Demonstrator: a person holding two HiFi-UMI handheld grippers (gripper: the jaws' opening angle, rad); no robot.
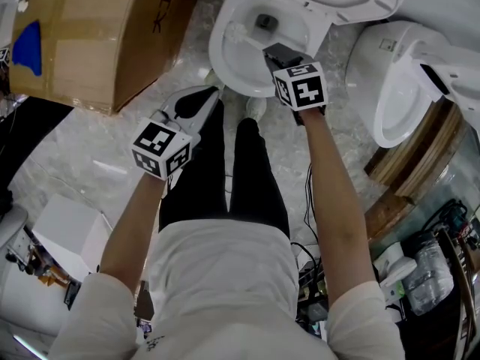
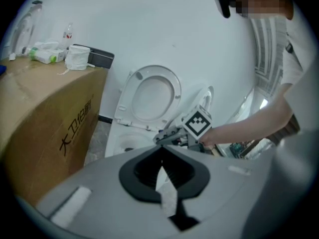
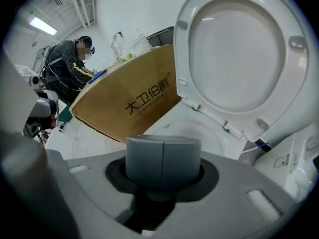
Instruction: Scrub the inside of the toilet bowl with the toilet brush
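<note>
A white toilet bowl point(image 1: 223, 64) stands with its lid point(image 3: 239, 49) up. Inside it a white brush head point(image 1: 238, 31) rests against the left inner wall. My right gripper point(image 1: 274, 52) reaches over the bowl's near rim. It is shut, and the toilet brush handle seems to be in it, though the grip itself is hidden. In the right gripper view the two grey halves point(image 3: 163, 162) meet at a seam above the bowl point(image 3: 194, 128). My left gripper point(image 1: 201, 97) hangs shut and empty left of the bowl, above the floor. In its own view the left gripper point(image 2: 162, 152) faces the bowl point(image 2: 127, 139) and the right gripper point(image 2: 163, 136).
A big cardboard box point(image 1: 97, 36) stands left of the toilet, with bottles and cloths on top point(image 2: 55, 54). Another white toilet point(image 1: 390, 88) stands to the right. The person's dark trouser legs point(image 1: 240, 171) are below the bowl. A white box point(image 1: 71, 235) is at lower left. Another person point(image 3: 70, 63) is beyond the cardboard box.
</note>
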